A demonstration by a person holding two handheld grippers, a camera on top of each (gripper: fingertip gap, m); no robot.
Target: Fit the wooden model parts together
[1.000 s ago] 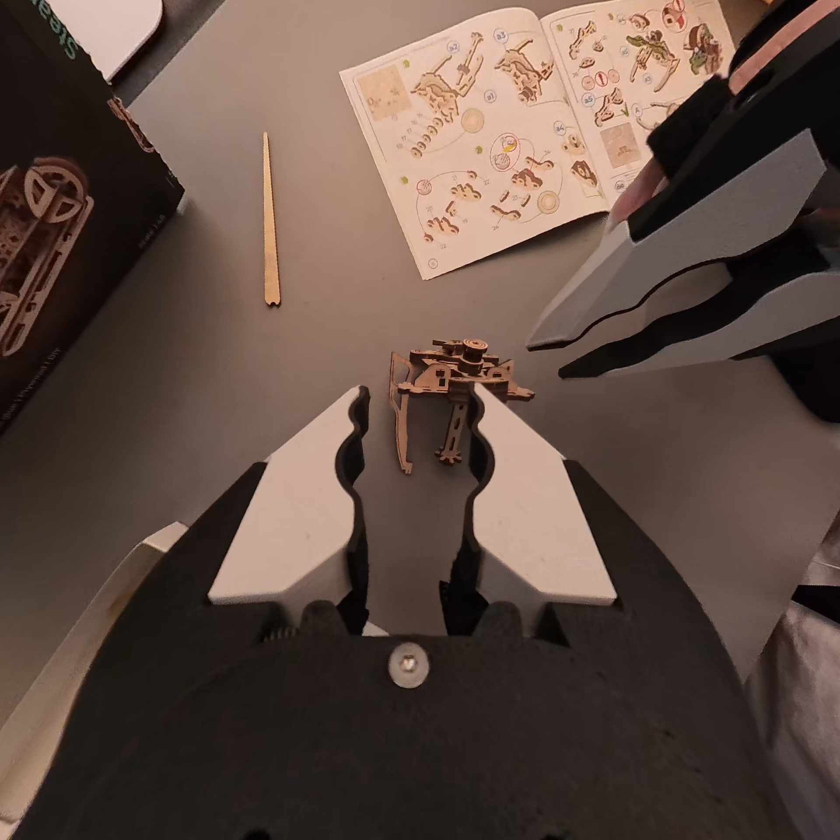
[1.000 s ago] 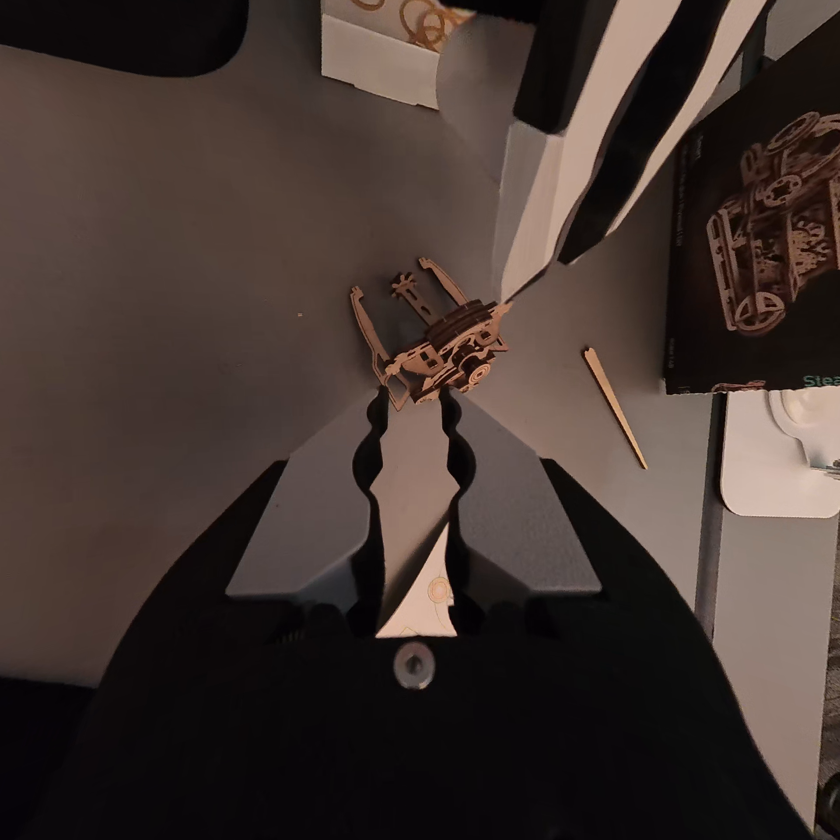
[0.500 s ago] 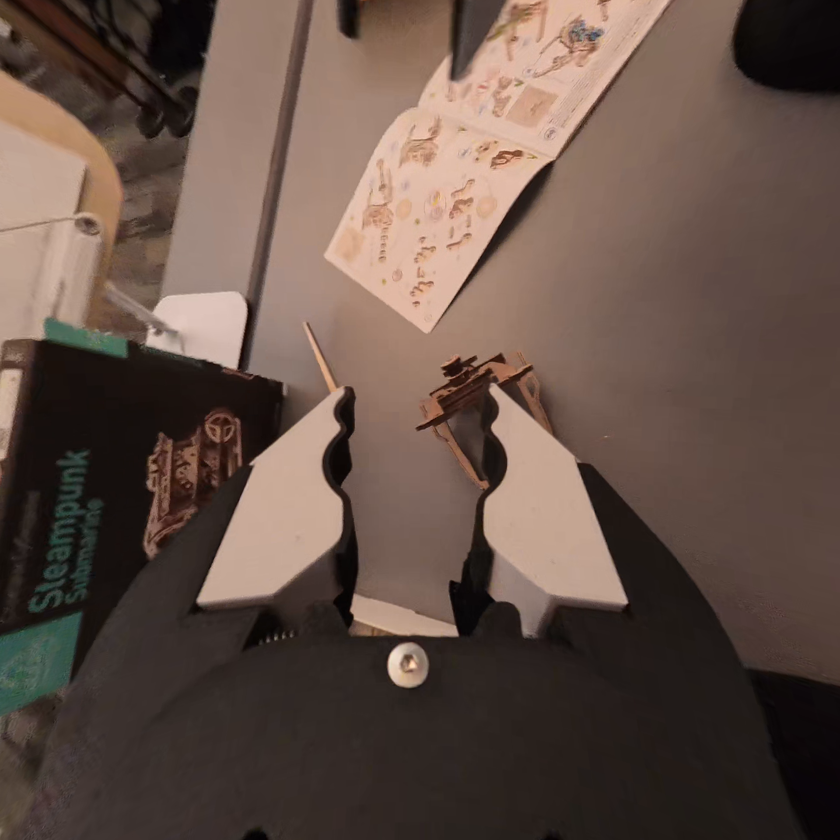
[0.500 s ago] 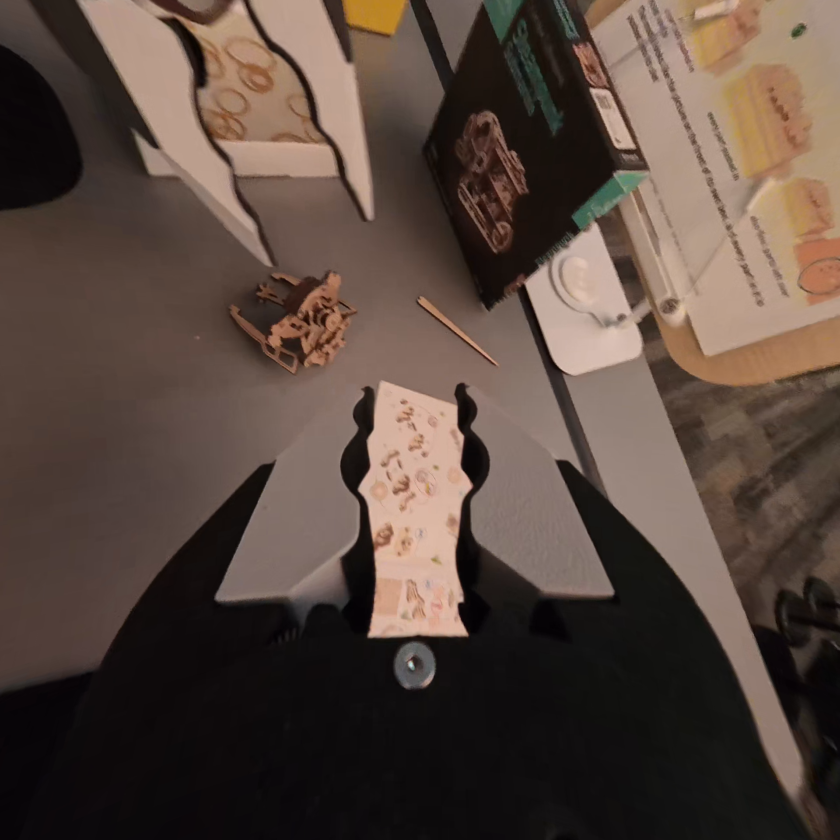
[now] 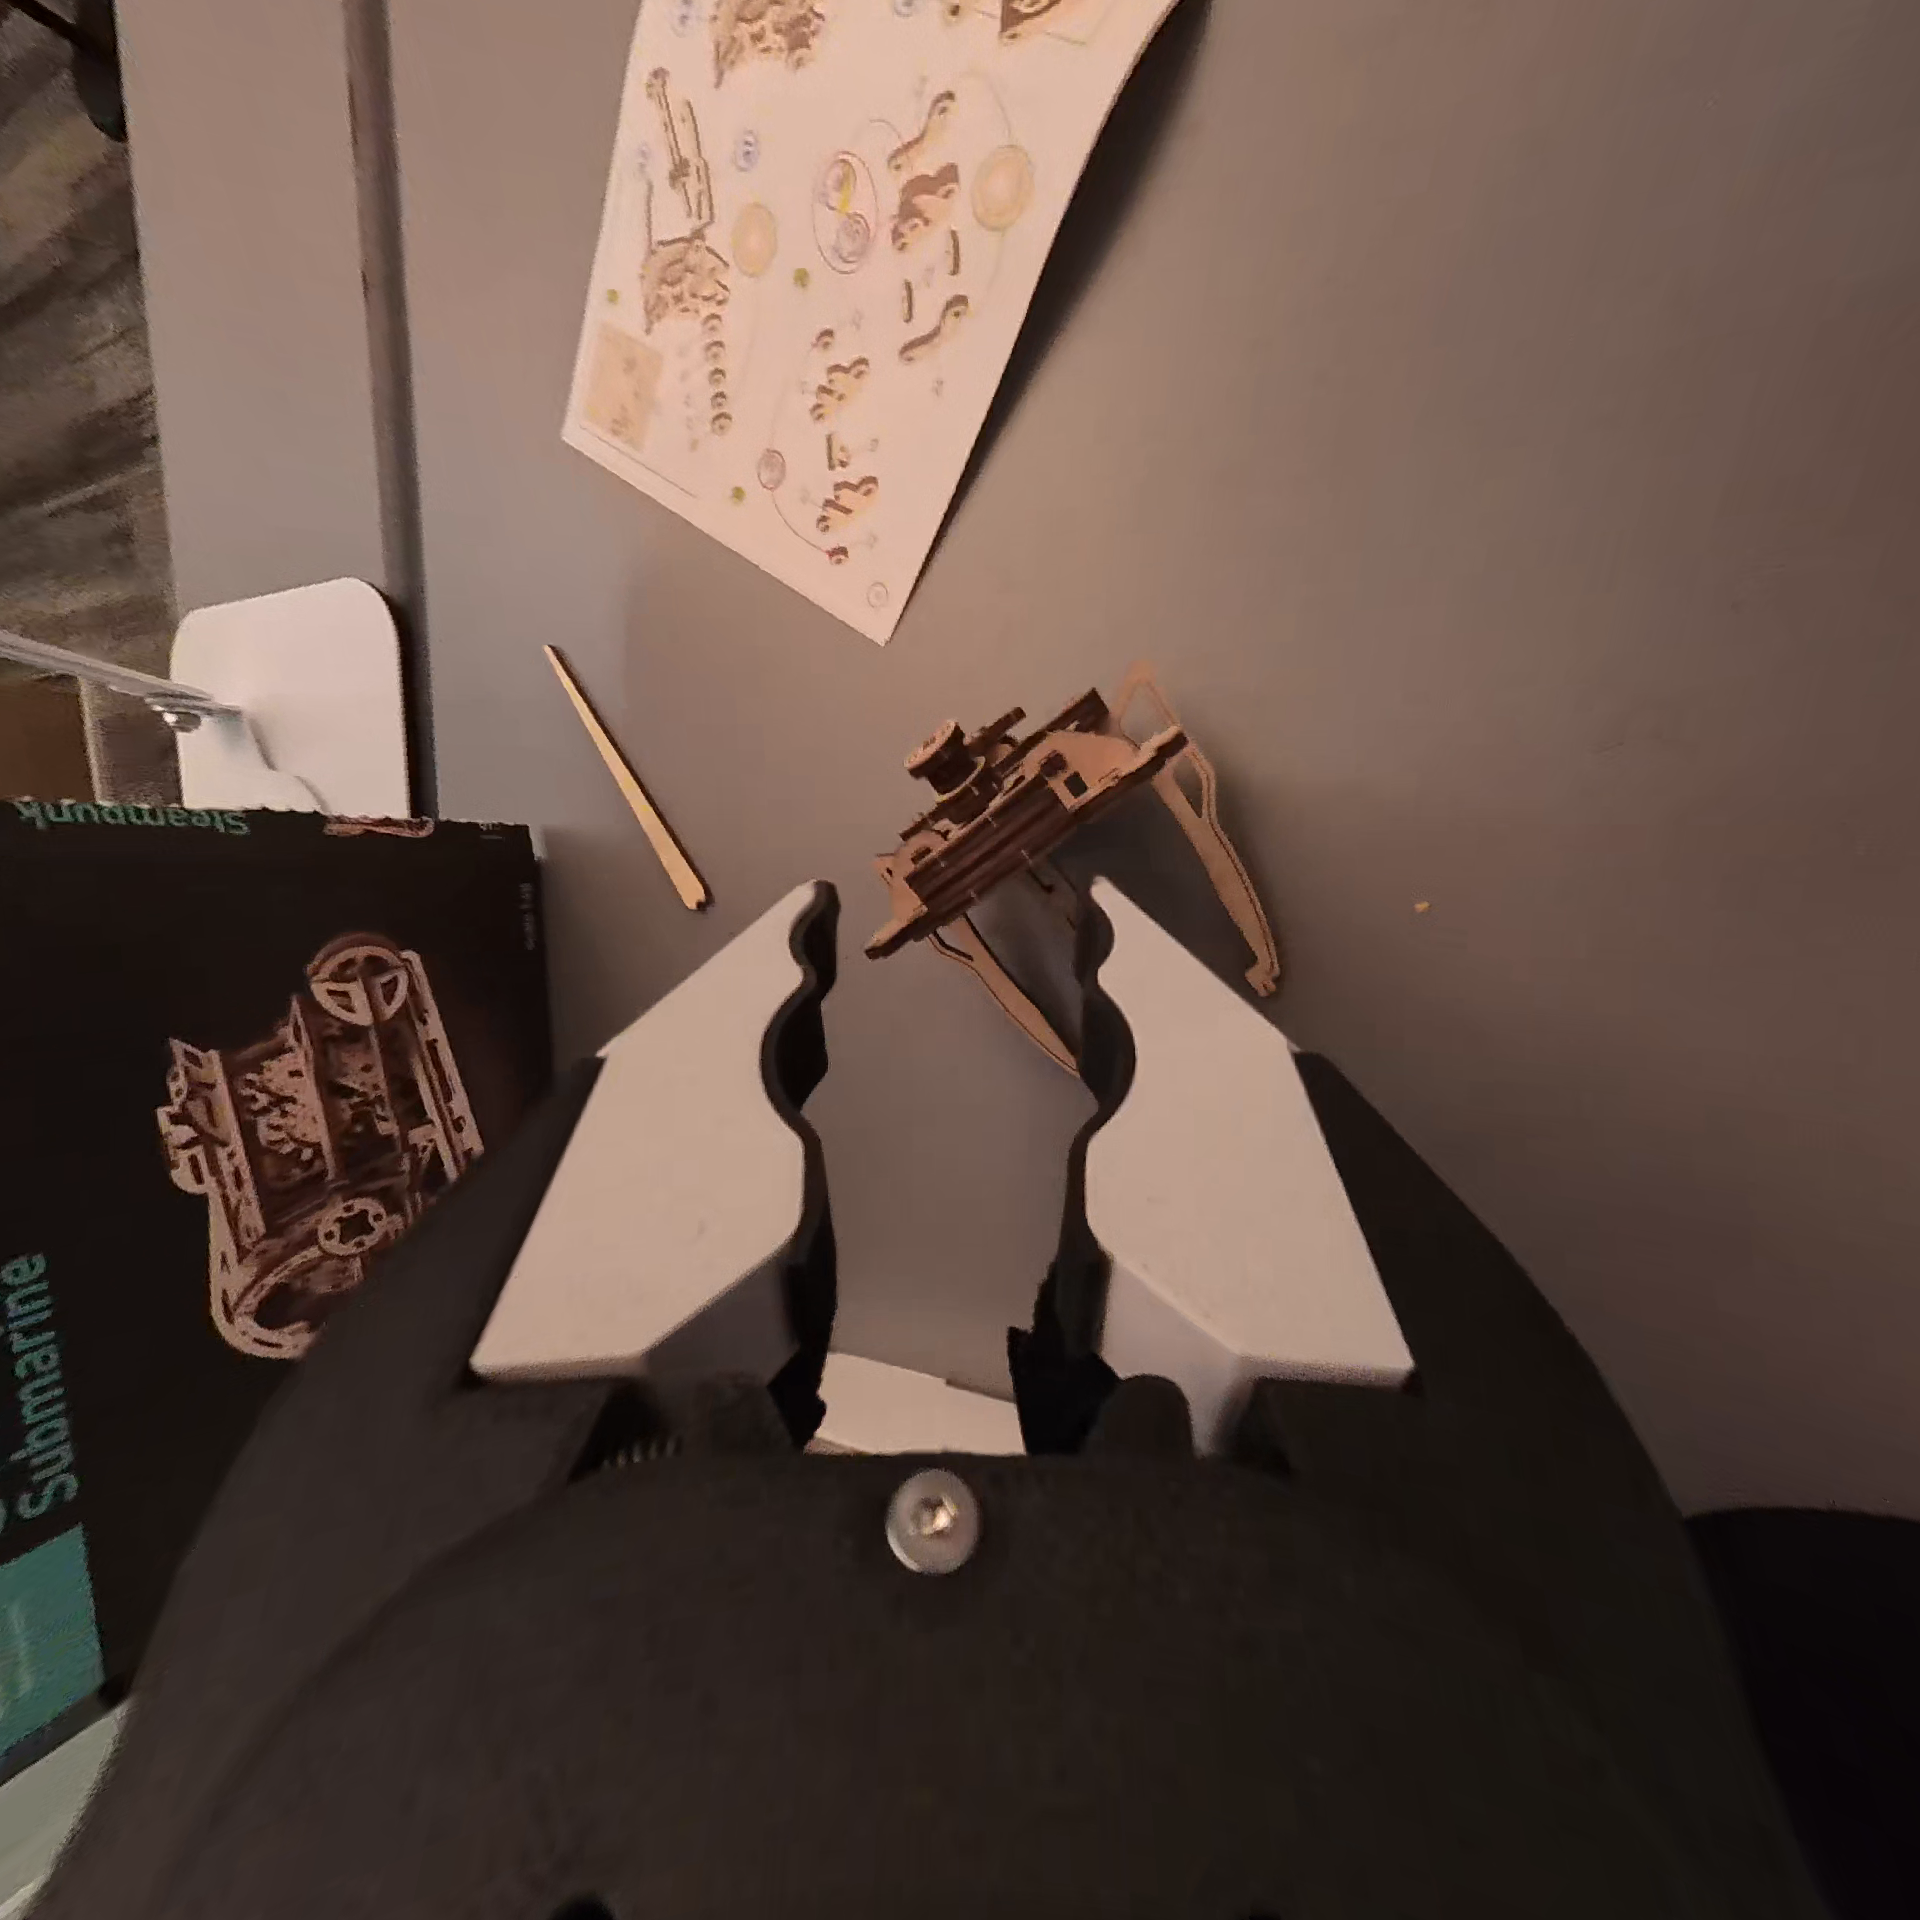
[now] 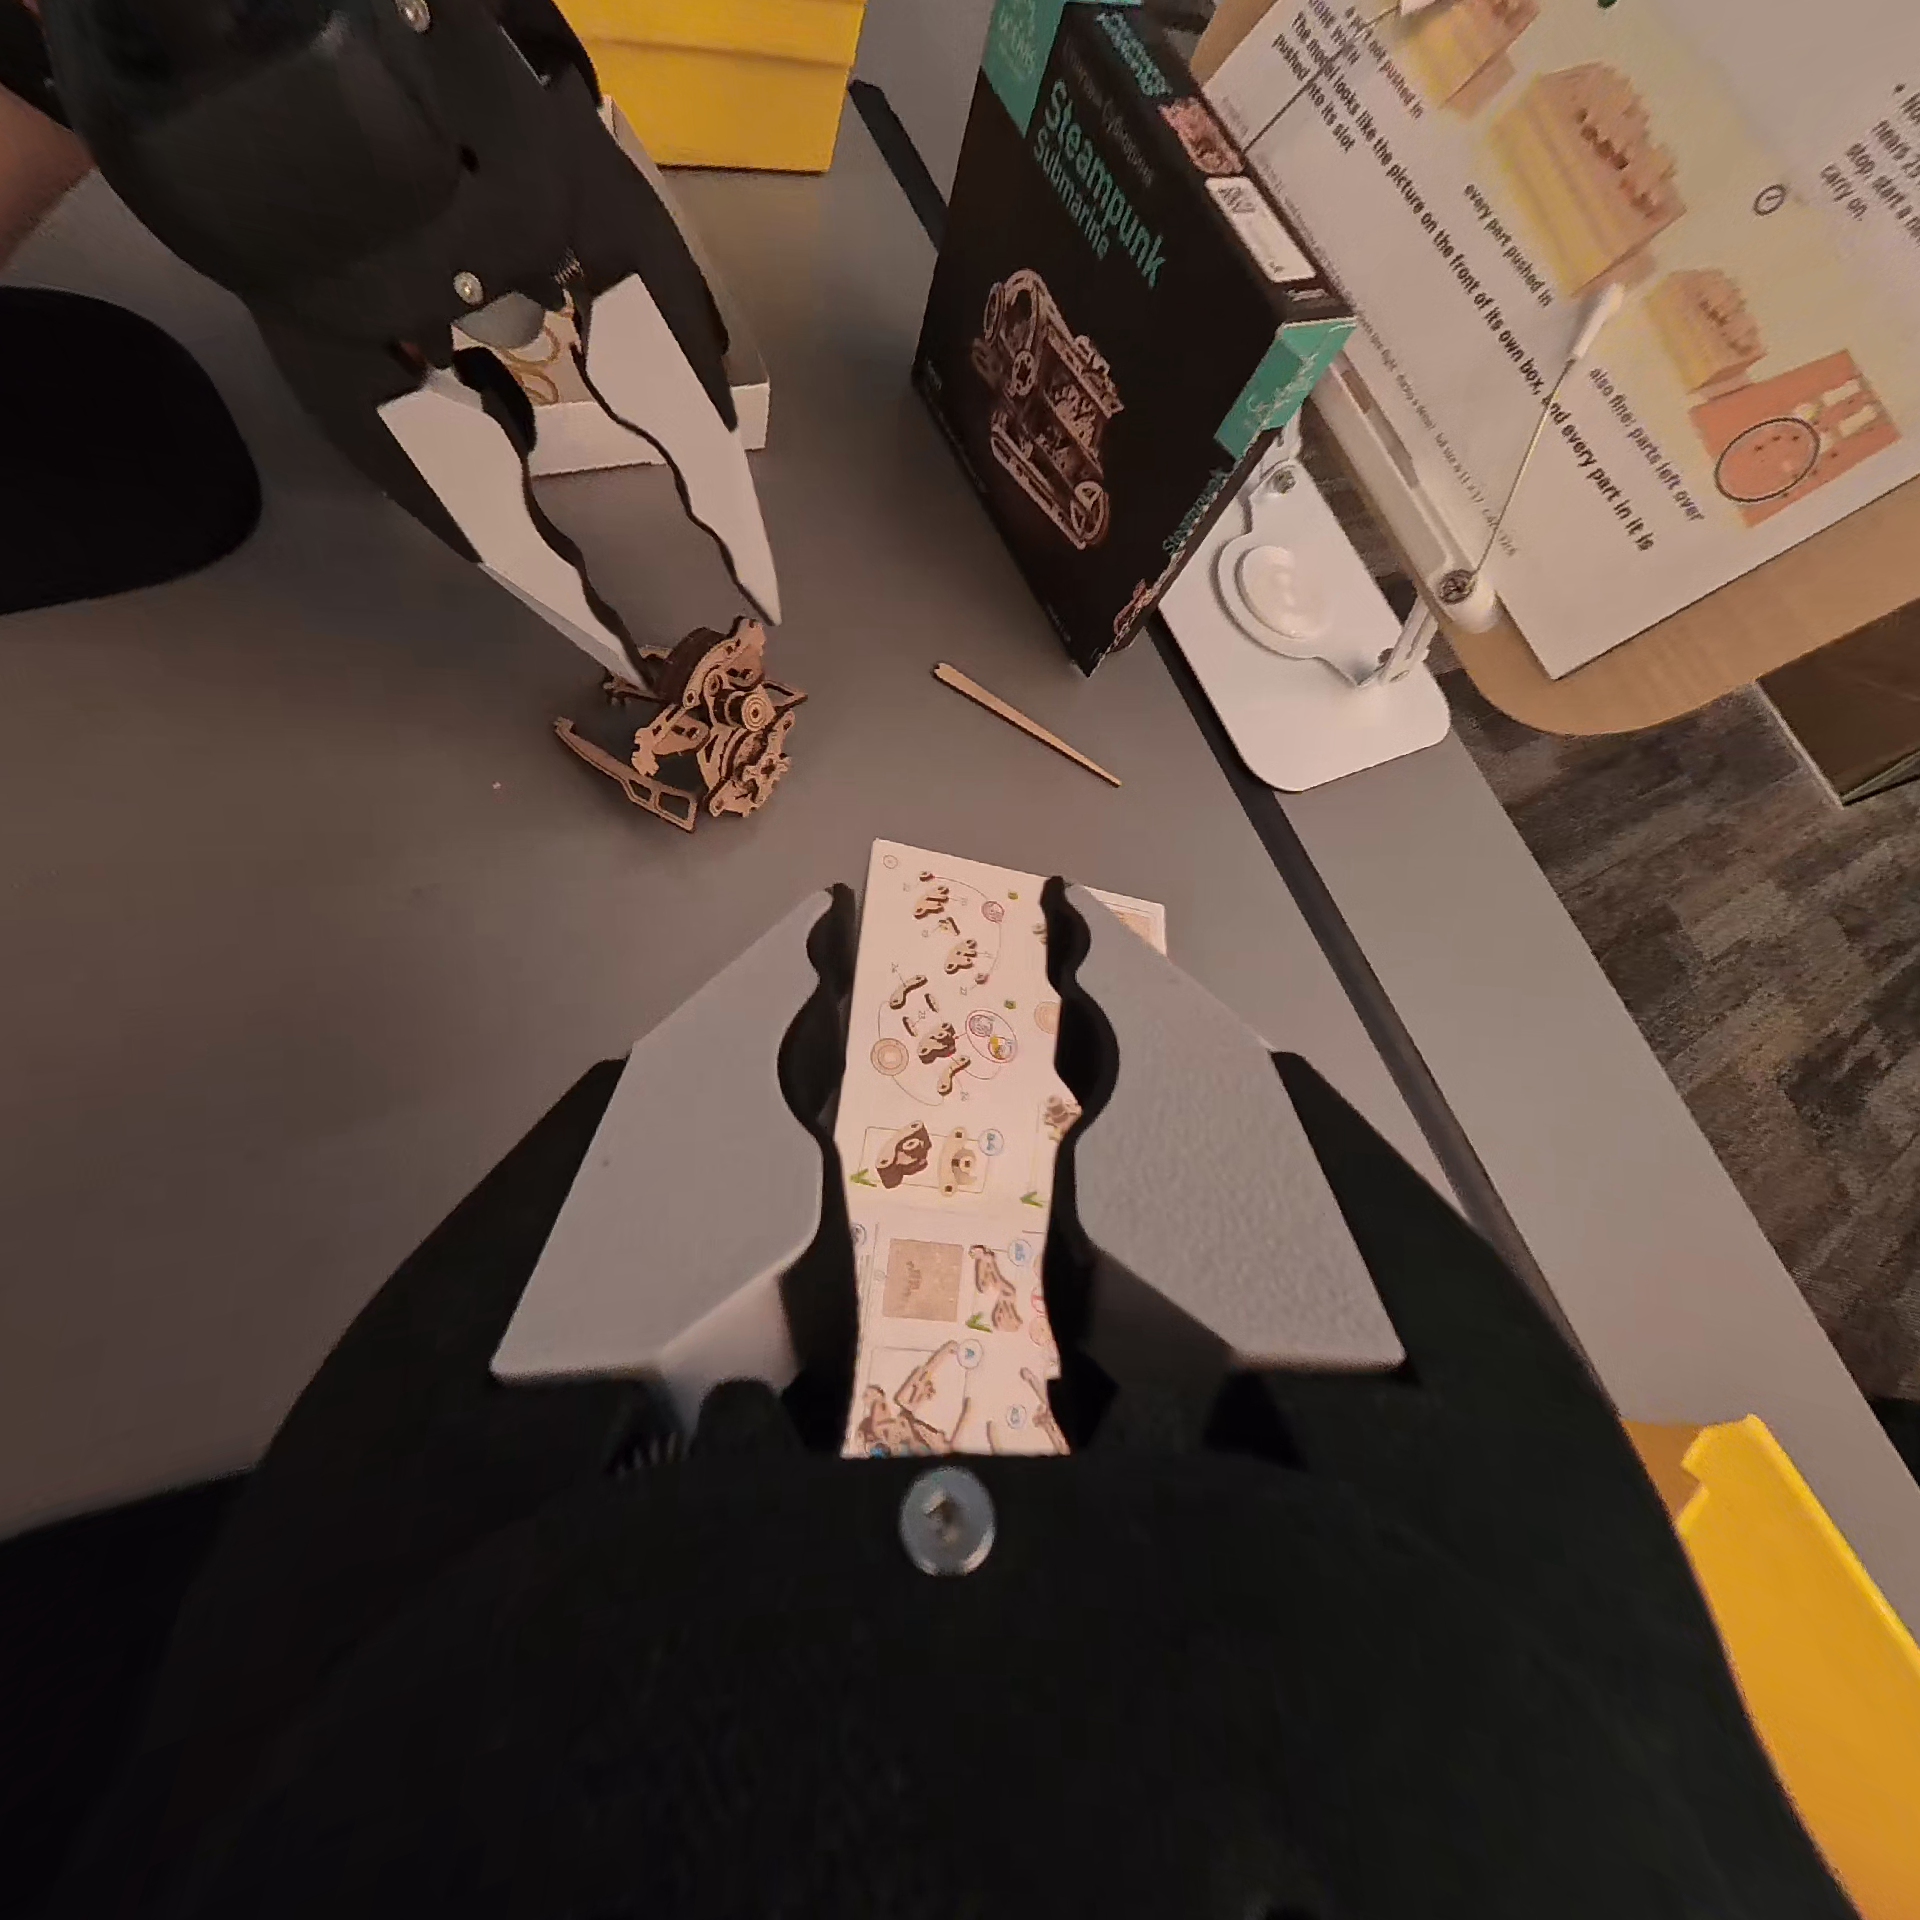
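The small wooden model assembly (image 5: 1023, 821) lies on the grey table (image 5: 1507, 520), with two thin legs sticking out. My left gripper (image 5: 961, 909) is open, its tips right at the assembly; one leg runs behind the right finger. In the right wrist view the left gripper (image 6: 698, 644) comes down over the assembly (image 6: 717, 727), one tip touching its far side. My right gripper (image 6: 948, 902) is open and empty, hovering over the open instruction booklet (image 6: 940, 1049), apart from the assembly. A loose thin wooden stick (image 5: 629, 779) lies left of the assembly and shows in the right wrist view (image 6: 1023, 722) too.
The black kit box (image 6: 1101, 343) stands near the table's edge (image 6: 1351, 935). A white stand base (image 6: 1320, 665) holds a printed sheet (image 6: 1558, 260). A white tray of wooden rings (image 6: 665, 416) sits behind the left gripper. Yellow bins (image 6: 727, 83) (image 6: 1787, 1621) flank the table. The booklet (image 5: 831, 291) lies beyond the assembly. Spacing between my two grippers at the tips: around 20 cm. The loose thin wooden stick (image 5: 629, 779) is closer to my left gripper, around 15 cm from its tips; the right tips are 25 cm off. Look for it in the right wrist view (image 6: 1019, 726) too.
The right gripper has pulled back from the assembly to above the booklet. The left gripper has swung round and closed in on the assembly. Both stay open.
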